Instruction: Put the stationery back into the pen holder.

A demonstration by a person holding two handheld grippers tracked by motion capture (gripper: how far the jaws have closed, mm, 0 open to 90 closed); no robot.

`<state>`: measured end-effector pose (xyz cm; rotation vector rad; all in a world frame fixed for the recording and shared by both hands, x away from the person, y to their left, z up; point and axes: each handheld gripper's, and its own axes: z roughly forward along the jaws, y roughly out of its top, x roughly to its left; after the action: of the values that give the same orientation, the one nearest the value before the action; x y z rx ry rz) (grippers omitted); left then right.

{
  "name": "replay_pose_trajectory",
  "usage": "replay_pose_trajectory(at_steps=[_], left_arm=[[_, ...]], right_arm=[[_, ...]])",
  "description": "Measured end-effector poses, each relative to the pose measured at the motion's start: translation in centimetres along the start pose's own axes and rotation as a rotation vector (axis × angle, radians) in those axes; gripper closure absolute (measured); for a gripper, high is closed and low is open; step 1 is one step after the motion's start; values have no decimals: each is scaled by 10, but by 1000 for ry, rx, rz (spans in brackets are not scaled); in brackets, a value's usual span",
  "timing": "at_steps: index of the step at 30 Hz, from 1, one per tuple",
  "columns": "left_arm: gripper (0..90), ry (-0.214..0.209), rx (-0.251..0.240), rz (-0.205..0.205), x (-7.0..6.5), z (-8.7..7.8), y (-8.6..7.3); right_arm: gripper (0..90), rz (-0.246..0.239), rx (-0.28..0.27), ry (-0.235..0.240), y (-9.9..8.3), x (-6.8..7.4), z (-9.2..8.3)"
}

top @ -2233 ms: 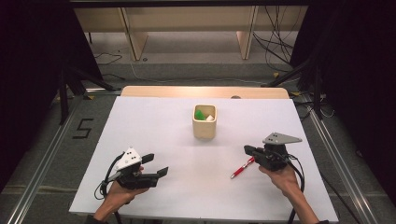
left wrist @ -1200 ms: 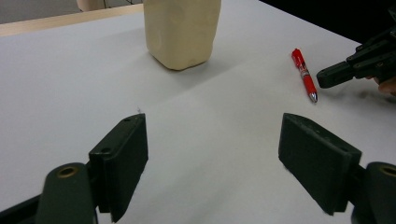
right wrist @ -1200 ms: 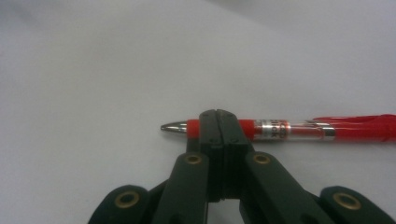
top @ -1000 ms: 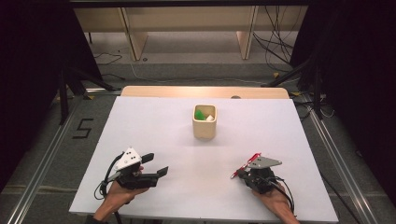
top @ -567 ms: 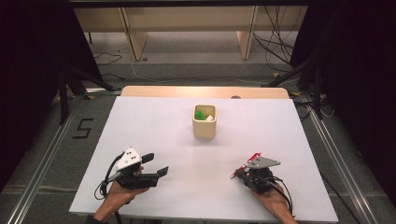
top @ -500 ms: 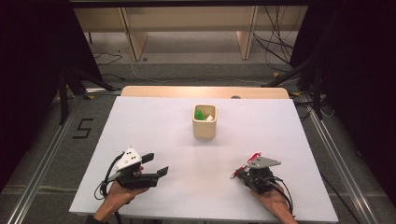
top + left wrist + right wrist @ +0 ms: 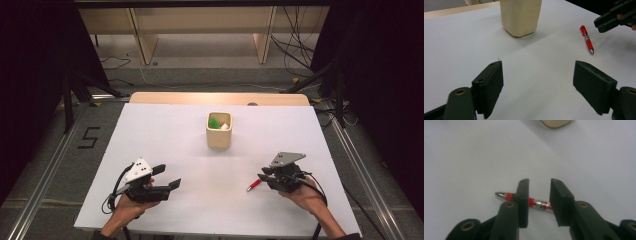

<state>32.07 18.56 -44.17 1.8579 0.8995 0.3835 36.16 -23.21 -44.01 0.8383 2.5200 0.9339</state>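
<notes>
We list: slim red plastic pen (image 7: 537, 203) flat on white surface (image 7: 165, 135), five o'clock of cream square cup (image 7: 219, 131). Right hand-held gripper (image 7: 538, 202) straddles it, narrowly parted, apparently for pickup. Left hand-held gripper (image 7: 537, 86) wide, idle.

A white table (image 7: 165, 145) carries a cream cup (image 7: 219, 131) standing upright toward its far middle. A red pen (image 7: 253, 185) lies flat on the tabletop, nearer than the cup and to its right, well apart from it.
</notes>
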Motion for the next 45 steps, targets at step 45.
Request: replay_pose_trajectory(at_steps=[45], left_arm=[[232,-13,1,0,0,0,0]], right_arm=[[632,-507,581,232,44,-13,59]])
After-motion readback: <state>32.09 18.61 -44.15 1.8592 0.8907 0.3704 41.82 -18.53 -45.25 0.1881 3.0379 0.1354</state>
